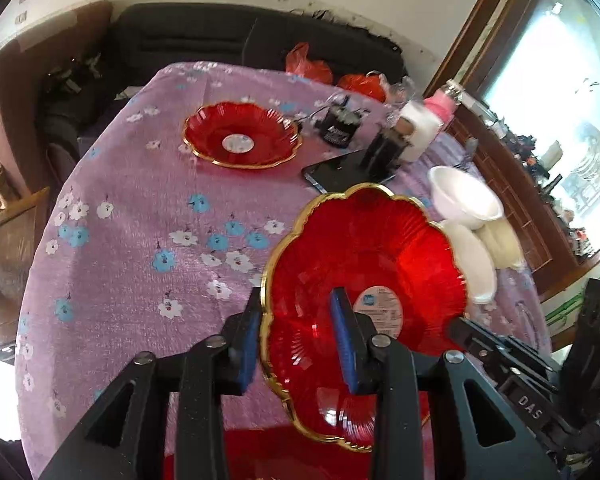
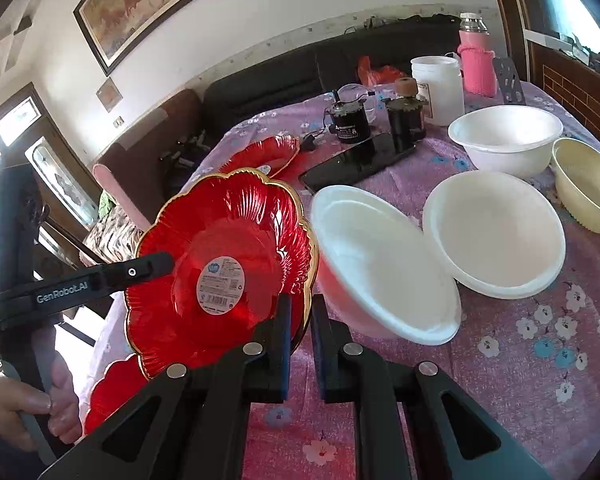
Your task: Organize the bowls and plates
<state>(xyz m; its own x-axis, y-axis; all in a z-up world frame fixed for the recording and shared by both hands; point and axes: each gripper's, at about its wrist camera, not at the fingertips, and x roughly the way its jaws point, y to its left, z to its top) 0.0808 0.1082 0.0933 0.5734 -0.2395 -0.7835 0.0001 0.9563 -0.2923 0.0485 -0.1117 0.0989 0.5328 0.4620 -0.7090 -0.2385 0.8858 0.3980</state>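
Both claws pinch one red plate [image 1: 364,280]: left claw [image 1: 300,344] and right claw [image 2: 300,344] at opposite rims, apparently. Uneven lifting could tip it onto the white bowls [image 2: 388,264].

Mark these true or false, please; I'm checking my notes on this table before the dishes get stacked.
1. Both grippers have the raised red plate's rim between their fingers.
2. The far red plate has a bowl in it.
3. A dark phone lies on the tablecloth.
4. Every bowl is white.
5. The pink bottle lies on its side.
1. True: the left gripper and the right gripper each straddle the rim of the raised red plate.
2. False: the far red plate holds only a round label.
3. True: the phone lies there.
4. False: one bowl is pale yellow.
5. False: the pink bottle stands upright.
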